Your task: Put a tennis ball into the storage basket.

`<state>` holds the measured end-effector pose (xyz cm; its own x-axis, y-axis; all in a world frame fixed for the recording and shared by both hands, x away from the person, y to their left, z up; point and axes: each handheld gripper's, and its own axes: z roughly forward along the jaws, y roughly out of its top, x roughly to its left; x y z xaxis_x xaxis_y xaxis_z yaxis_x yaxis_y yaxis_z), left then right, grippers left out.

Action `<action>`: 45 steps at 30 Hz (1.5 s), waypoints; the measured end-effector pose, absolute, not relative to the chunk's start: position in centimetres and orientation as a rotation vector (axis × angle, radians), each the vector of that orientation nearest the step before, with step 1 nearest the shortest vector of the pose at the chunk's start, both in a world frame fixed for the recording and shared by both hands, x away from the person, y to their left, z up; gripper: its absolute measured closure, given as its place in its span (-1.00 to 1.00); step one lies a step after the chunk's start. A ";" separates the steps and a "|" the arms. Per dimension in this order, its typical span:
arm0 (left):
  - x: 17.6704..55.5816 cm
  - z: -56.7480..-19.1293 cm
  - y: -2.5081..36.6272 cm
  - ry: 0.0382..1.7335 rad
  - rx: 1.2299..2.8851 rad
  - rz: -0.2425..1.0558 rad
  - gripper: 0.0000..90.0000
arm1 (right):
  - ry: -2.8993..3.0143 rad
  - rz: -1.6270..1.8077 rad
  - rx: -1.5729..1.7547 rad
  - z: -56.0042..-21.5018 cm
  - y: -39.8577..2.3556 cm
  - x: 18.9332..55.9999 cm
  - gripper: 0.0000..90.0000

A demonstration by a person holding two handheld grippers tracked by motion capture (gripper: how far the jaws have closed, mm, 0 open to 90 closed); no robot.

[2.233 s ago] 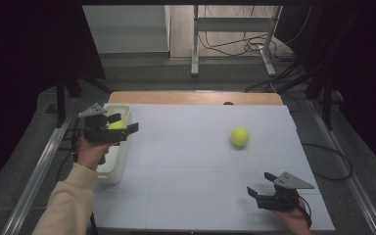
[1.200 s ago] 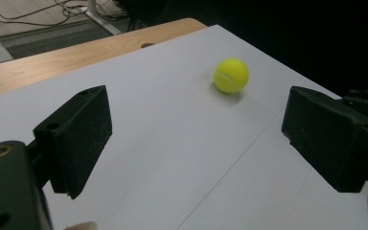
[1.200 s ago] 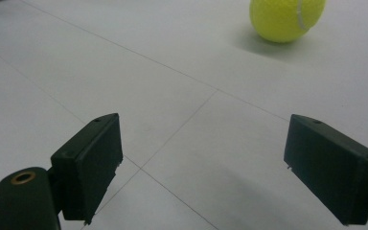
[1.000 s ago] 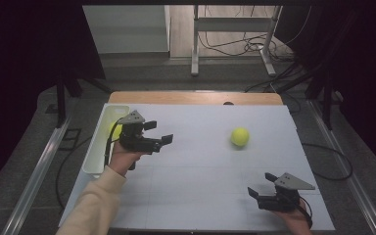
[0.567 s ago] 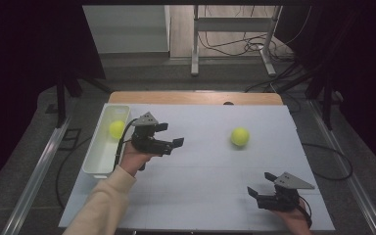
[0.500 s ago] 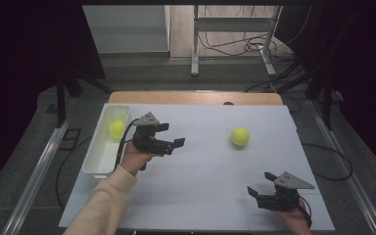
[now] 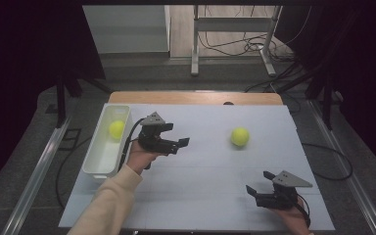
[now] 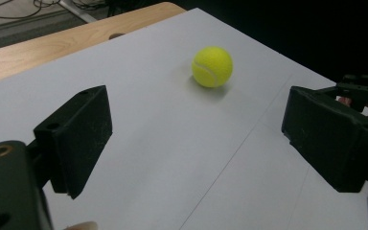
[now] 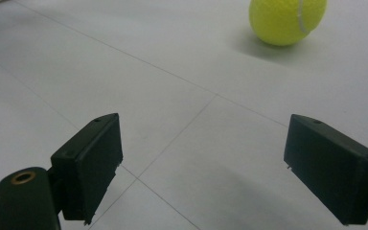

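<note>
A yellow tennis ball [image 7: 240, 136] lies on the white table top, right of centre; it also shows in the left gripper view as the ball [image 8: 212, 66] and in the right gripper view as the ball [image 9: 287, 19]. A second yellow ball [image 7: 116, 129] rests inside the white bin [image 7: 94, 157] at the table's left edge. My left gripper [image 7: 178, 143] hovers just right of the bin, pointing at the loose ball, jaws open and empty [image 8: 201, 139]. My right gripper [image 7: 254, 192] sits low near the front right edge, open and empty [image 9: 215, 167].
A wooden table edge [image 7: 196, 97] runs along the far side, with a metal stand and cables on the floor behind it. Dark drapes close in both sides. The other gripper [image 8: 364, 91] shows at the right border of the left gripper view.
My left gripper has travelled to the right, away from the bin and toward the table's middle, leaving a ball uncovered in the bin. The right gripper and the loose ball have stayed put.
</note>
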<state>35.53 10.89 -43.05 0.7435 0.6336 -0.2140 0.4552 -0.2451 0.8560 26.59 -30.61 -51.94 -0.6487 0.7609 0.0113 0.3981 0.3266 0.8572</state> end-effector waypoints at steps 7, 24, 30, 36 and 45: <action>36.3 -43.6 9.8 0.848 1.919 0.207 -0.76 | 2.201 1.257 1.022 -51.9 -30.6 26.6 -0.69; 38.5 -44.4 5.4 0.821 1.987 0.185 -0.76 | 2.198 1.257 1.029 -51.9 -30.8 26.4 -0.69; 39.0 -44.9 4.4 0.825 1.998 0.177 -0.76 | 2.199 1.260 1.029 -51.9 -30.8 26.5 -0.69; 39.6 -45.3 3.5 0.828 2.016 0.174 -0.76 | 2.199 1.262 1.029 -51.9 -30.8 26.5 -0.69; 40.2 -45.8 2.5 0.830 2.026 0.166 -0.76 | 2.198 1.265 1.030 -51.9 -30.9 26.5 -0.69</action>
